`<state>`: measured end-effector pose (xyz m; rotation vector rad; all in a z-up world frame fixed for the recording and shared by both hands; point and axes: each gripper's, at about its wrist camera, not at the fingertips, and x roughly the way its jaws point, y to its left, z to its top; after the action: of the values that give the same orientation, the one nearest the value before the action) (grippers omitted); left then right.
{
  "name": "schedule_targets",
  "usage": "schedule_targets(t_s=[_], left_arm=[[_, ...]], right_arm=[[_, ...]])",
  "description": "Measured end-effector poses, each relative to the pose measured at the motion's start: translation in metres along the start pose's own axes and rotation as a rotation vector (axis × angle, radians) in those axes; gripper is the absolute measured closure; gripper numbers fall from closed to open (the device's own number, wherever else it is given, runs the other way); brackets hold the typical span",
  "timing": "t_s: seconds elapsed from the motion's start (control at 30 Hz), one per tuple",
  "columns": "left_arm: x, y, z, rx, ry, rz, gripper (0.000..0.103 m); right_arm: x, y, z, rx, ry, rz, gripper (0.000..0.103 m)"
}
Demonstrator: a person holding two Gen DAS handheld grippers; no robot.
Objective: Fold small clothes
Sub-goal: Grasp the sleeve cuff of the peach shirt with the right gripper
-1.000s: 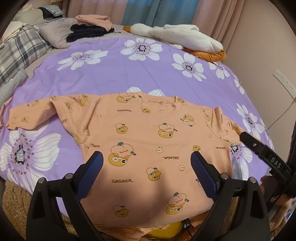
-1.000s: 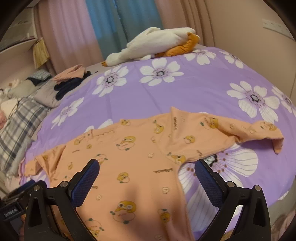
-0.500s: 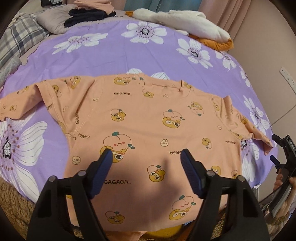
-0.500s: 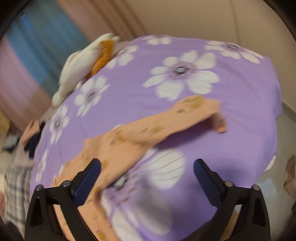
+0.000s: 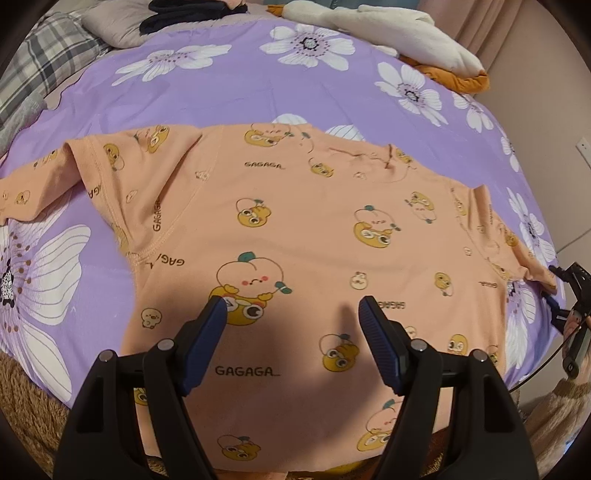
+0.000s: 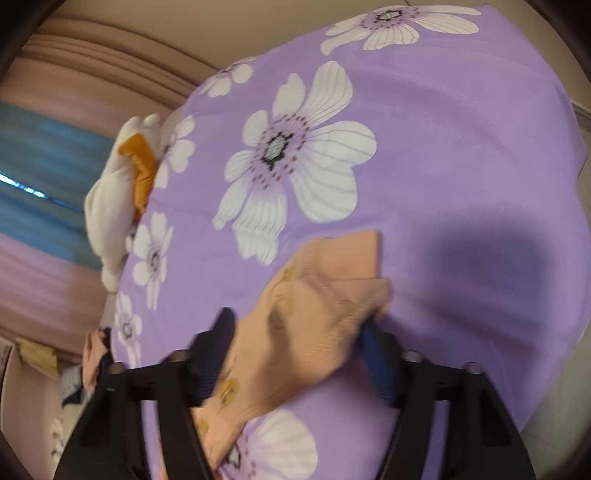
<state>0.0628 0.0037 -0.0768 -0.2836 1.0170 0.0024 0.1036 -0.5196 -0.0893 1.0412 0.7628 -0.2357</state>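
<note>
A small orange long-sleeved shirt with cartoon peach prints lies flat on the purple flowered bedspread, sleeves spread left and right. My left gripper is open, hovering over the shirt's lower body, holding nothing. In the right wrist view the shirt's right sleeve end lies between the fingers of my right gripper, which is open around it; the view is blurred. The right gripper also shows at the right edge of the left wrist view, by the sleeve cuff.
A white and orange plush toy lies at the far edge of the bed, also in the right wrist view. Folded dark clothes and a plaid blanket lie at the far left. A wall stands close on the right.
My left gripper has narrowed and moved lower over the shirt's body. My right gripper has swung right and come down around the right sleeve end.
</note>
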Motion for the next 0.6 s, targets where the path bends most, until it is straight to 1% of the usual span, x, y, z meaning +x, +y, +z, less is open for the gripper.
schedule_targets(t_s=[0.03,0.1,0.17,0.2,0.23,0.27,0.3,0.33,0.37,0.43,0.47,0.53,0.57,0.6], left_arm=[[0.001,0.001,0.0,-0.001,0.005,-0.001,0.03],[0.003,0.001,0.0,-0.001,0.011,-0.001,0.03],[0.004,0.001,0.0,0.0,0.011,-0.002,0.03],[0.004,0.001,0.0,-0.001,0.011,-0.002,0.03],[0.004,0.001,0.0,0.0,0.012,-0.001,0.03],[0.004,0.001,0.0,0.0,0.013,0.0,0.03],[0.004,0.001,0.0,-0.002,0.014,-0.002,0.03],[0.005,0.001,0.0,-0.001,0.016,0.0,0.03],[0.007,0.001,0.0,-0.002,0.017,-0.004,0.03],[0.008,0.0,0.001,0.0,0.019,-0.004,0.03],[0.009,0.0,0.001,0.001,0.02,-0.002,0.03],[0.009,0.0,0.001,0.004,0.021,0.001,0.03],[0.01,0.0,0.001,0.005,0.023,0.002,0.03],[0.01,-0.001,0.001,0.007,0.025,0.004,0.03]], right_arm=[[0.002,0.001,0.003,-0.007,0.0,-0.018,0.072],[0.003,0.01,0.01,-0.035,-0.012,-0.051,0.091],[-0.01,0.027,0.014,-0.118,-0.072,-0.001,0.093],[-0.022,0.037,0.015,-0.176,-0.13,0.035,0.093],[-0.035,0.047,0.013,-0.241,-0.194,0.049,0.093],[-0.045,0.055,0.011,-0.297,-0.252,0.044,0.093],[-0.053,0.062,0.009,-0.356,-0.309,0.019,0.093],[-0.056,0.064,0.007,-0.4,-0.345,-0.018,0.093],[-0.053,0.061,0.009,-0.415,-0.351,-0.044,0.093],[-0.04,0.045,0.014,-0.386,-0.313,-0.053,0.093],[-0.029,0.033,0.016,-0.363,-0.27,-0.085,0.093],[-0.01,0.014,0.02,-0.317,-0.21,-0.178,0.093],[-0.005,0.006,0.019,-0.292,-0.19,-0.206,0.093],[-0.001,-0.006,0.019,-0.251,-0.165,-0.208,0.089]])
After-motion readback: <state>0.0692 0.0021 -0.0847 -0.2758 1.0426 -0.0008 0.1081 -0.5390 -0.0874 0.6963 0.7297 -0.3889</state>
